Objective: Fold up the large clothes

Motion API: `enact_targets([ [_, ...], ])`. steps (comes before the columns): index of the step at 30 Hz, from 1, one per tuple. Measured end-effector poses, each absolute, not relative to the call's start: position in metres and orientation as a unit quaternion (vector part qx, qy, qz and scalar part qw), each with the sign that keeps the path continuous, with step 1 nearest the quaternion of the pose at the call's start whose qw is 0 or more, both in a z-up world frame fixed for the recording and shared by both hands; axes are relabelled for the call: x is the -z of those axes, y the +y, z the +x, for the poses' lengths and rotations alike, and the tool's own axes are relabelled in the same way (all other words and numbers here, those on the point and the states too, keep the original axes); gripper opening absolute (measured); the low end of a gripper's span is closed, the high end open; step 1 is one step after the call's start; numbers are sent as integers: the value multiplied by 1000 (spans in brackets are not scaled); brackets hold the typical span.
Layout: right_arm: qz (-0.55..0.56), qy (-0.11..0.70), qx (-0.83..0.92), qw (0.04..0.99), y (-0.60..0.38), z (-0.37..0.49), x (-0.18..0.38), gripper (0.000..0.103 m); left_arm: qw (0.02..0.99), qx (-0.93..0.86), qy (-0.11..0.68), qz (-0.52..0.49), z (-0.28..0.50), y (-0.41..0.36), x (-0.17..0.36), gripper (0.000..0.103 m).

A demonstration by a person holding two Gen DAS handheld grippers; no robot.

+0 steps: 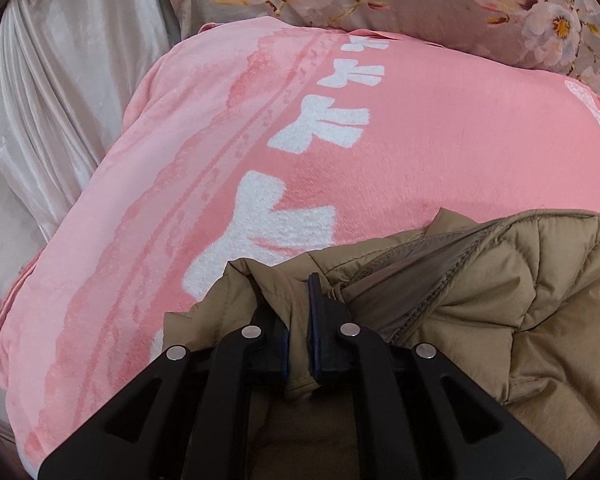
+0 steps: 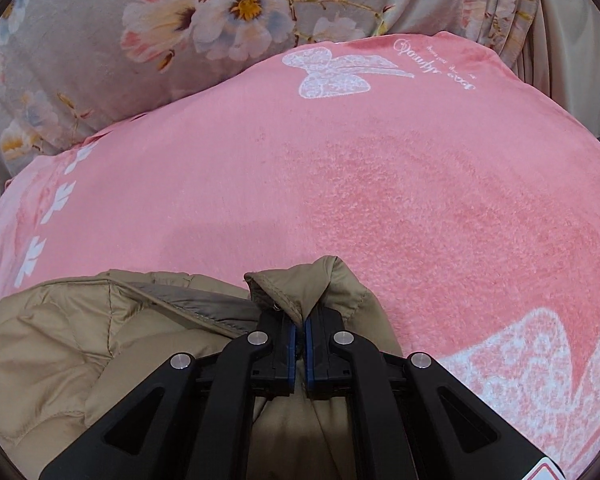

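Both-side jaws clamped on tan jacket (image 1: 500, 280); script on pink blanket (image 2: 340, 184) illegible.

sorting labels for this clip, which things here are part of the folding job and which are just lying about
Part of the job:
tan quilted jacket
left gripper, shut on the jacket's edge
right gripper, shut on another edge

Just there:
pink blanket under the jacket
floral bedding behind it
pale curtain
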State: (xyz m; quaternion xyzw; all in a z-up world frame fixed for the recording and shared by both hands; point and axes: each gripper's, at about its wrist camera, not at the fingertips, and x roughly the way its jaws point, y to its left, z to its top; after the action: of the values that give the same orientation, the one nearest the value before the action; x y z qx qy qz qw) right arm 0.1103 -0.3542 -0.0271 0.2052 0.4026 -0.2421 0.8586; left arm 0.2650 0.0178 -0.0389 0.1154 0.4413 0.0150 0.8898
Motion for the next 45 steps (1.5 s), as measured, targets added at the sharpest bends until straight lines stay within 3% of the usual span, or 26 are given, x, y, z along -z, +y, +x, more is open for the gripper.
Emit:
enact_targets([
  [17, 206, 407, 242, 856, -354, 113, 33, 2, 897, -16, 428, 107, 263, 18, 45, 7],
  [22, 244, 400, 210, 858, -364, 106, 30, 10, 900, 6, 432, 59, 260, 32, 37, 8],
  [23, 250, 401, 204, 857, -367, 102, 27, 14, 899, 13, 437, 43, 258, 38, 32, 11],
  [24, 259, 397, 199, 858, -371, 92, 18, 25, 897, 21, 441, 27, 255, 48, 24, 13],
  [25, 268, 386, 198, 861, -376, 81, 8, 38, 897, 23, 440, 20, 250, 56, 16, 22],
  [27, 272, 353, 214, 869, -384, 52, -15, 50, 906, 14, 424, 20, 236, 74, -9, 49],
  [28, 265, 339, 225, 874, -389, 37, -28, 50, 912, 4, 410, 26, 230, 82, -21, 71],
  [30, 246, 318, 260, 878, -393, 14, -51, 52, 929, -24, 367, 43, 215, 98, -55, 76],
  [32, 221, 299, 274, 887, -386, 8, -74, 47, 936, -39, 346, 52, 213, 99, -82, 75],
  [34, 208, 297, 252, 897, -369, 21, -88, 31, 940, -14, 338, 39, 213, 87, -102, 75],
  [37, 188, 314, 177, 914, -314, 64, -91, 19, 937, 45, 346, 34, 212, 37, -114, 75],
  [39, 174, 333, 140, 916, -276, 89, -80, 15, 930, 65, 359, 51, 206, -3, -101, 75],
  [45, 103, 373, 105, 916, -205, 125, -40, 15, 905, 65, 414, 70, 209, -64, -28, 72],
])
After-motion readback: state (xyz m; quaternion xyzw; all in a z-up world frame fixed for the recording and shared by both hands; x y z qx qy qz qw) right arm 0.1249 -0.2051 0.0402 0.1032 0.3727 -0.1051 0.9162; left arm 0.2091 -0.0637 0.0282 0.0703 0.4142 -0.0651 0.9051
